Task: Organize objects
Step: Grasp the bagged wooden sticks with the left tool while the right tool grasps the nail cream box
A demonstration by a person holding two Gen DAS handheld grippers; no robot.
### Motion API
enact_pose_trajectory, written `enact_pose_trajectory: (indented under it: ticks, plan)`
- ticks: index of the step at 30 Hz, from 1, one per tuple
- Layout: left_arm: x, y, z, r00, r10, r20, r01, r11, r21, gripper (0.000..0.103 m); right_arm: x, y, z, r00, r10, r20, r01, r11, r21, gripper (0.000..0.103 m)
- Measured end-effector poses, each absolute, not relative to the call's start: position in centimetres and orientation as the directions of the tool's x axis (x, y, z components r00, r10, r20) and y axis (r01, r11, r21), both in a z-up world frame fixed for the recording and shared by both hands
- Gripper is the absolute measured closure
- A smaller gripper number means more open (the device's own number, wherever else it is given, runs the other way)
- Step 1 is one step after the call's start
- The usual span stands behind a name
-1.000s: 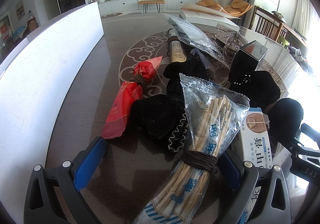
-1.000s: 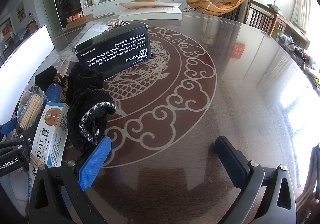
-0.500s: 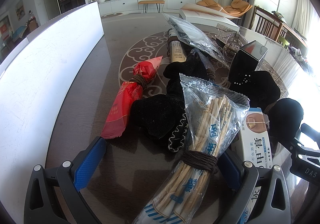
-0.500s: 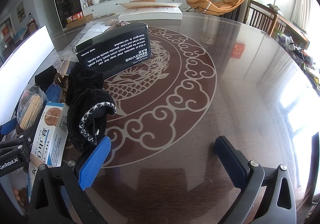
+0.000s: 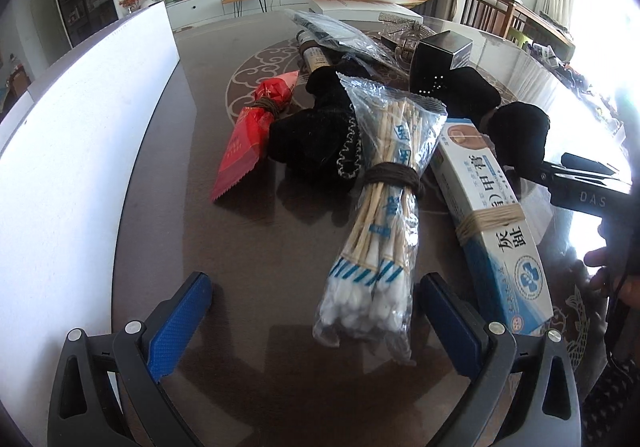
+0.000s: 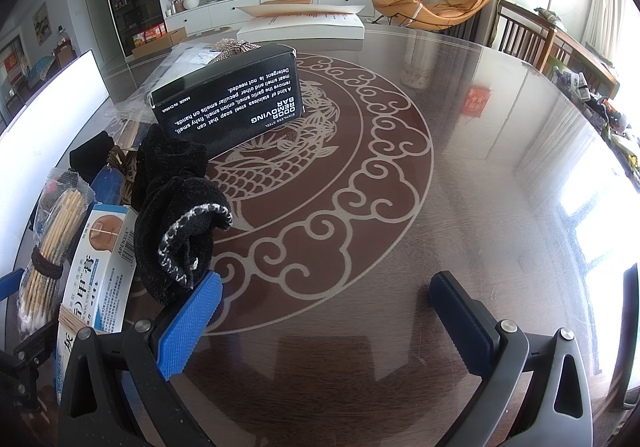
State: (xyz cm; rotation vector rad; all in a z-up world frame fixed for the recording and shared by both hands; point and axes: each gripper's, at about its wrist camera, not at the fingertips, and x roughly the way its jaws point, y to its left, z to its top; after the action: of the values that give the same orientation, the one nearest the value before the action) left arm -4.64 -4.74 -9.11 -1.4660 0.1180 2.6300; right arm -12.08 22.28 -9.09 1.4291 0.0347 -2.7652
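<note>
Here the left claw [image 5: 314, 313] is wide apart and holds nothing. The bottom of a bag of cotton swabs [image 5: 382, 215] lies between its two blue fingers [image 5: 176, 323], nearer the right one, and touches neither. A brown band is tied round the middle of the bag. Just to the right lies a white and blue box [image 5: 494, 223] tied with tan string. Past the bag sits a pile of black cloth [image 5: 316, 139], and a red packet [image 5: 250, 137] lies left of it. A long white board [image 5: 68, 151] stands along the left edge of the desk [image 5: 248, 231].

The right claw [image 6: 324, 319] is wide apart too, over a bare part of the desk. Its left finger [image 6: 190, 323] is just beside a black cloth roll [image 6: 180, 219]. Farther back stands a black box [image 6: 228, 103] with white words.
</note>
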Motion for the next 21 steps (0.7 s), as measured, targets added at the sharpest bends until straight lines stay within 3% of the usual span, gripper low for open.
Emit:
enact_pose_trajectory:
  ticks: [6, 10, 12, 13, 15, 17, 21]
  plan:
    - [-5.3, -6.0, -7.4, -0.541, 0.095, -0.836, -0.125, -0.992, -0.031, 0.000, -12.1, 22.3, -9.1, -0.578, -0.015, -0.816, 0.036, -0.999, -0.007, 0.000]
    - [-7.4, -5.2, -6.2, -0.529, 0.193, -0.826, -0.193, -0.976, -0.104, 0.000, -12.1, 22.3, -9.1, -0.578, -0.015, -0.816, 0.036, -0.999, -0.007, 0.000]
    - [-8.1, -3.8, -6.4, -0.517, 0.207, -0.830, -0.254, -0.964, -0.082, 0.003, -12.1, 22.3, -9.1, -0.578, -0.015, -0.816, 0.036, -0.999, -0.007, 0.000]
    - [-8.2, -3.1, -6.7, -0.518, 0.204, -0.831, -0.282, -0.958, -0.059, 0.013, -12.1, 22.3, -9.1, -0.578, -0.015, -0.816, 0.036, -0.999, -0.007, 0.000]
    - [-8.4, -2.2, -7.5, -0.505, 0.195, -0.840, -0.311, -0.950, -0.034, 0.070, -12.1, 22.3, -9.1, -0.578, -0.016, -0.816, 0.036, -0.999, -0.007, 0.000]
    - [-7.7, -2.5, -7.7, -0.504, 0.223, -0.834, -0.309, -0.949, -0.067, 0.075, -12.0, 22.3, -9.1, -0.578, -0.023, -0.816, 0.048, -0.999, -0.005, 0.000]
    - [-4.8, -4.0, -7.3, -0.494, 0.271, -0.826, -0.276, -0.950, -0.146, 0.076, -10.7, 23.0, -8.7, -0.586, -0.083, -0.806, 0.065, -0.996, 0.056, 0.000]
